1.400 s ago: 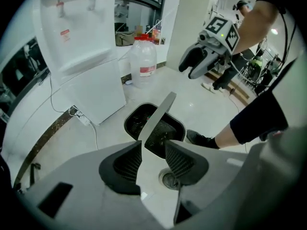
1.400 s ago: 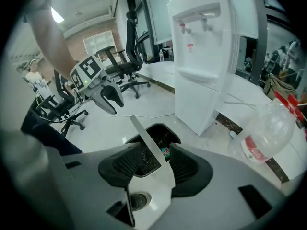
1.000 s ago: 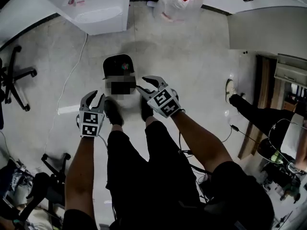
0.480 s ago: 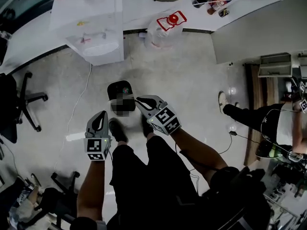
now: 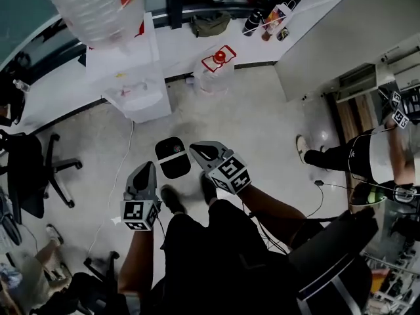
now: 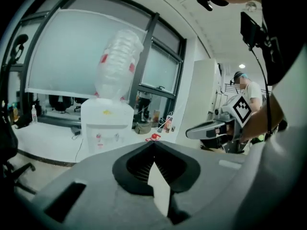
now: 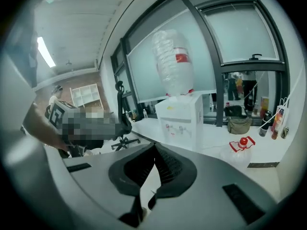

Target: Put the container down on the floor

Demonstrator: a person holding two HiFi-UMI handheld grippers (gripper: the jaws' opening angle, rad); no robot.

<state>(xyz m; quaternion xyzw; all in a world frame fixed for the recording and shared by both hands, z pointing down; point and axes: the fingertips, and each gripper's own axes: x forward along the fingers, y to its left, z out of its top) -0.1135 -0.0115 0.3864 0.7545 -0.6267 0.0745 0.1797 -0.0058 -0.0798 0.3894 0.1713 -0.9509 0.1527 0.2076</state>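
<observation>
Black container (image 5: 174, 158) on floor (image 5: 262, 123), long axis away from shoes (image 5: 172, 199).

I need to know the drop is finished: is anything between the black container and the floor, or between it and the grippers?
Nothing visible. The container sits on bare floor ahead of the person's shoes; the left gripper and right gripper hang near it, jaws shut and empty.
</observation>
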